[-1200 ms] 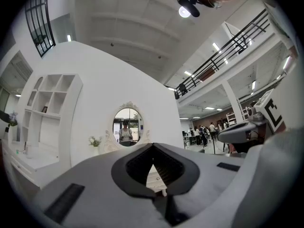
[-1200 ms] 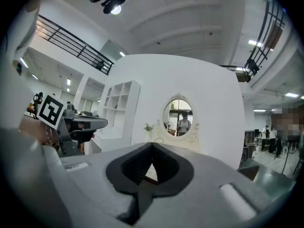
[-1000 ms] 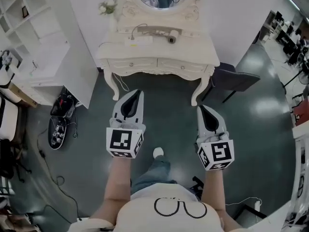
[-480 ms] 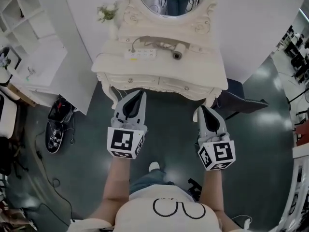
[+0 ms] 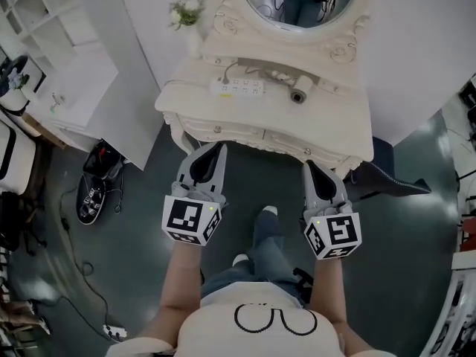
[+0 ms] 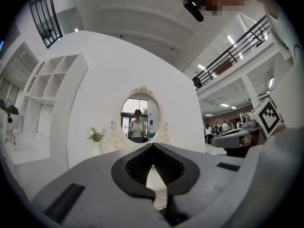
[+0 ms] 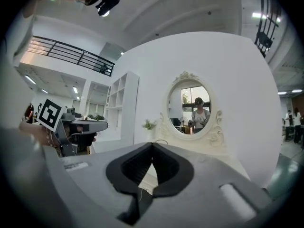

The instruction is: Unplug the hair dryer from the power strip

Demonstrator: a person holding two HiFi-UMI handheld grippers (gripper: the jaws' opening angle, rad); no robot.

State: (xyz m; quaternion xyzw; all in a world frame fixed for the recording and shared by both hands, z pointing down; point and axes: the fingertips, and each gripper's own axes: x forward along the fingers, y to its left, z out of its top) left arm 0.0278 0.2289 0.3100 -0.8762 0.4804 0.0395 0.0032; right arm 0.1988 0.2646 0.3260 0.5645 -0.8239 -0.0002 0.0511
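A white power strip [image 5: 238, 88] lies on top of the white dressing table [image 5: 223, 114], with a cord running from it toward the cream hair dryer [image 5: 301, 92] lying to its right. My left gripper [image 5: 216, 146] is shut and empty, its tips just short of the table's front edge. Level with it on the right, my right gripper [image 5: 307, 163] is also shut and empty. Both point at the table. In the left gripper view the left gripper [image 6: 152, 146] faces the oval mirror [image 6: 139, 118]; the right gripper [image 7: 152, 145] faces the mirror [image 7: 194, 109] too.
A small vase of flowers [image 5: 186, 15] stands at the table's back left corner. White shelves [image 5: 67, 58] stand to the left, with a dark bag [image 5: 97, 166] and cables on the floor below. A dark chair [image 5: 394, 181] sits to the table's right. My legs [image 5: 260, 251] are below.
The dressing table has come nearer in the head view as I walk toward it; both grippers, still shut, now reach its front edge.
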